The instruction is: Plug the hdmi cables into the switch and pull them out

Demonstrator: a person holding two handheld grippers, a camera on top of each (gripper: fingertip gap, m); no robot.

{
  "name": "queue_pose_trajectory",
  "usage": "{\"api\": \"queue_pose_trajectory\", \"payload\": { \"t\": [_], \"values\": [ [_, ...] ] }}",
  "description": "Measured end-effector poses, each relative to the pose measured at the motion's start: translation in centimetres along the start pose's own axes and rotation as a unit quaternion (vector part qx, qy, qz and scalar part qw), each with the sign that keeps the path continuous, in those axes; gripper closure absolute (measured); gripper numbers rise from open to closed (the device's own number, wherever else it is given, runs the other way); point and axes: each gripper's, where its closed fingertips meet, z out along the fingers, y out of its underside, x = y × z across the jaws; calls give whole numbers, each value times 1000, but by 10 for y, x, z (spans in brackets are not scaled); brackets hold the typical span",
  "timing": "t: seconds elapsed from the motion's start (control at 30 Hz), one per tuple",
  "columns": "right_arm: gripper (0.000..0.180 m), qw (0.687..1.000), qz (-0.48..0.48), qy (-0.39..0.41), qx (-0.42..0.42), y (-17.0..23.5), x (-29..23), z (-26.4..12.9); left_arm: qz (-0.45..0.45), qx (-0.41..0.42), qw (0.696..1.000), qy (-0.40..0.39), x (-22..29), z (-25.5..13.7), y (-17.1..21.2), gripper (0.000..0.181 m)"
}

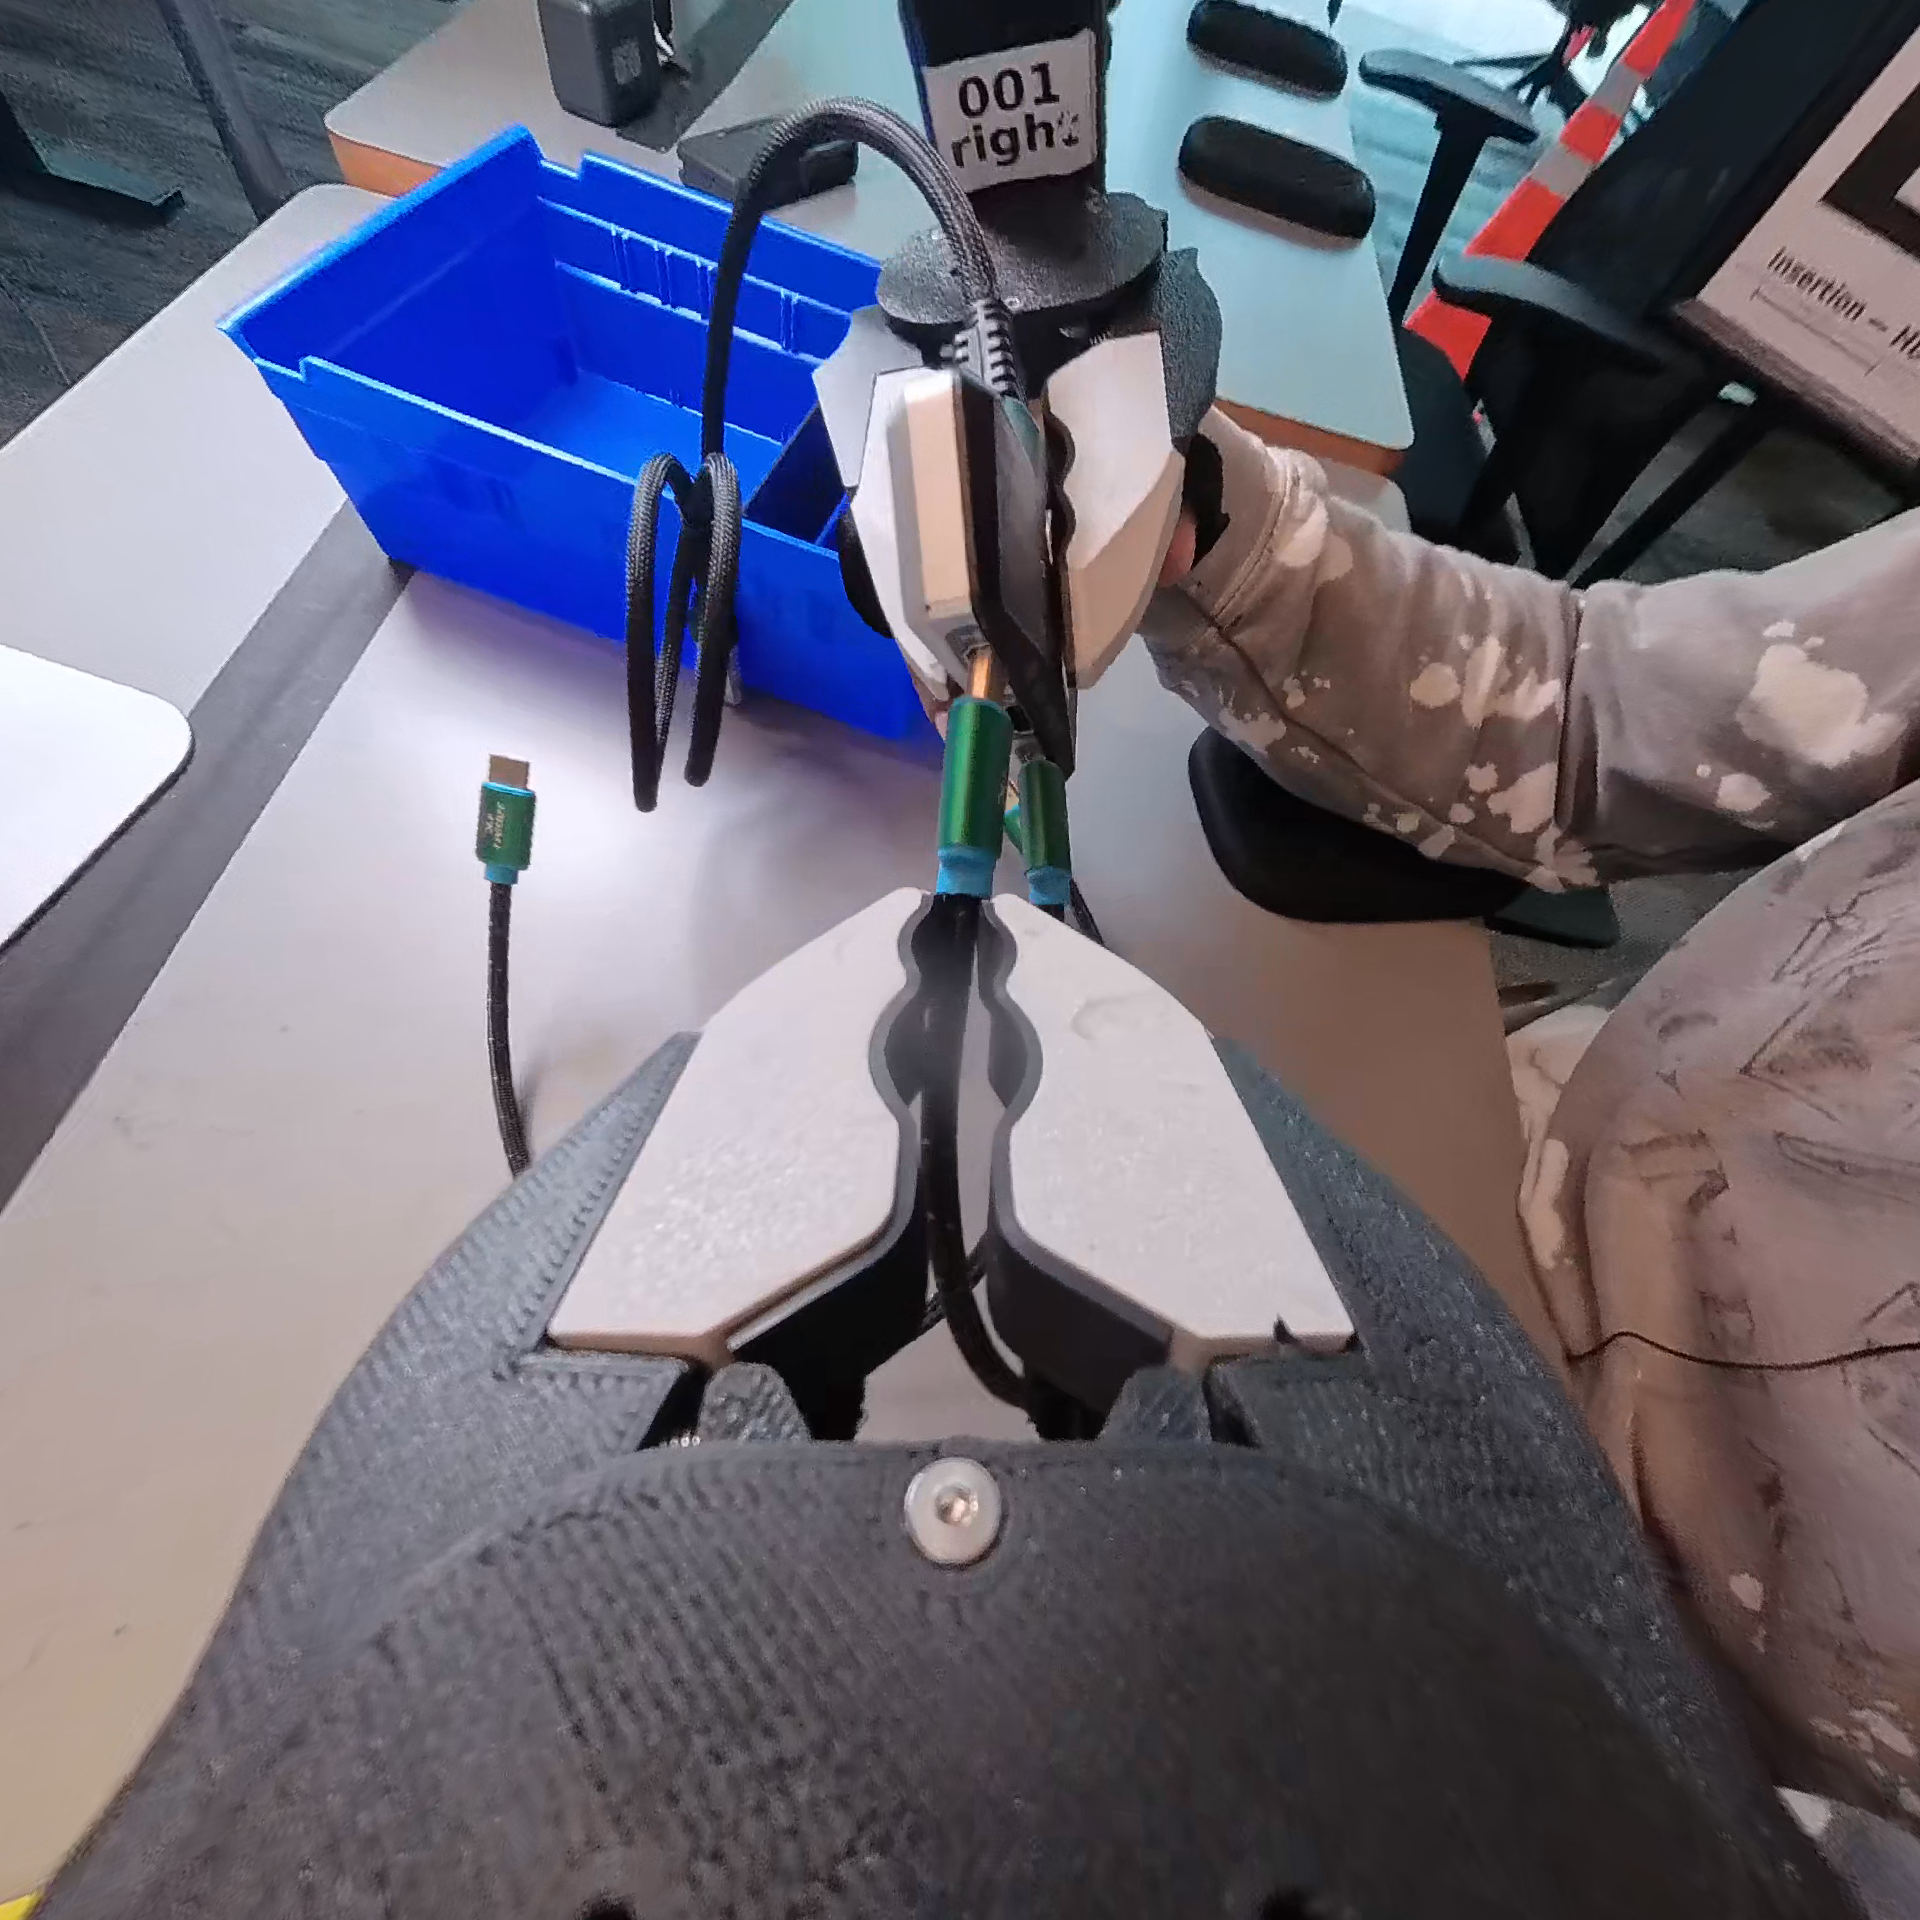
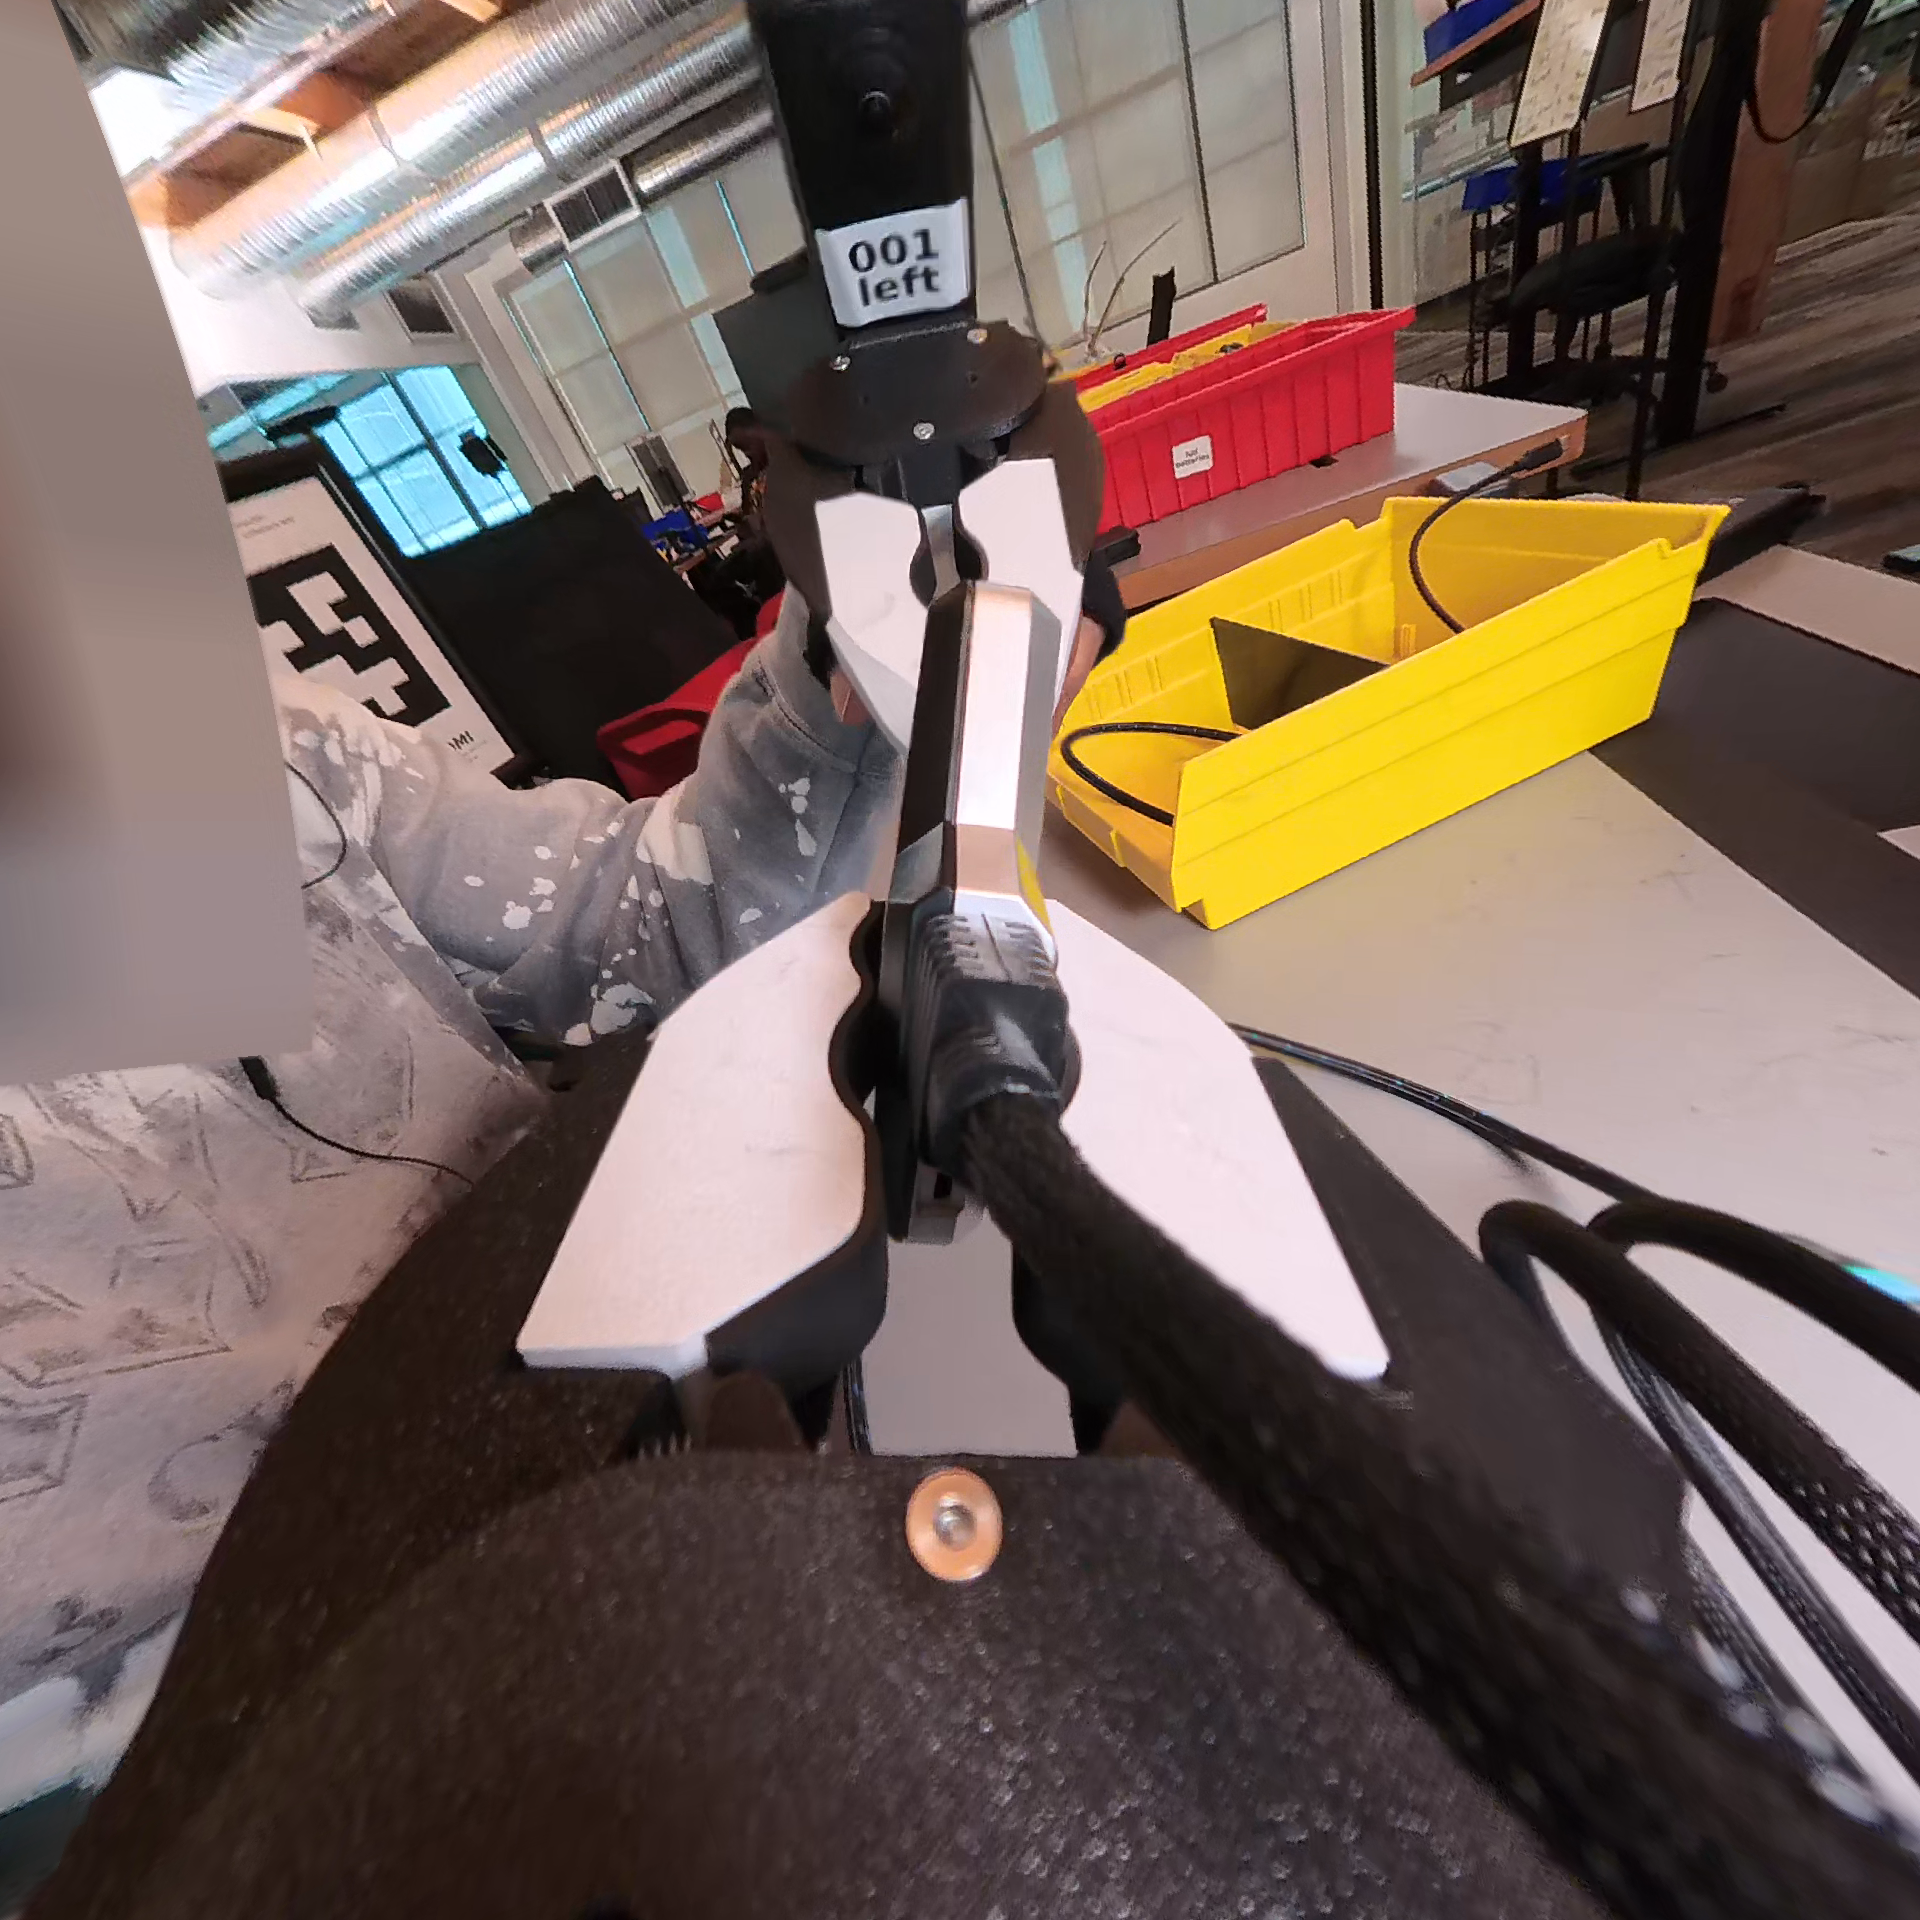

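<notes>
Only the left wrist view shows the blue bin (image 1: 540, 416), standing on the grey table (image 1: 260, 935) left of the switch (image 1: 940, 520). Between bin and switch hangs a loop of thick black braided cable (image 1: 686, 623), and nearer the camera, left of the switch, a loose green-shelled HDMI plug (image 1: 506, 821) lies flat on the table with its braided lead trailing toward the left gripper (image 1: 954, 914).

That gripper is closed on a thin braided cable (image 1: 951, 1143) just behind a green HDMI connector (image 1: 975, 779), whose metal tip meets the lower end of the switch — how deep it sits cannot be told. A second green connector (image 1: 1044, 821) sits just right of it at the same end.

The switch, a slim silver-and-black box, is held off the table, clamped edge-on in the right gripper (image 1: 1023, 582), which points down toward the left one. A hand in a bleach-spotted sleeve (image 1: 1455, 665) reaches in from the right of the switch.

Only the right wrist view shows the yellow bin (image 2: 1403, 727) right of the switch (image 2: 992, 748) and a red bin (image 2: 1247, 416) behind it. Here the right gripper (image 2: 961, 935) grips the switch where the thick cable's black plug (image 2: 977, 997) enters, and the left gripper (image 2: 951, 582) faces it from the far end.
</notes>
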Motion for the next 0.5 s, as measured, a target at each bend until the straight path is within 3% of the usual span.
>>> {"api": "queue_pose_trajectory", "payload": {
  "t": [0.13,0.37,0.5],
  "values": [
    [156,999,-28,6,-25,4,-6,0,-34,11,998,61,8,-1,1,173],
    [157,998,-35,21,-52,8,-7,1,-69,83,988,111,11,-8,-18,174],
    [157,998,-30,13,-53,10,-7,6,-60,73,989,116,11,-9,-11,174]
  ]
}}
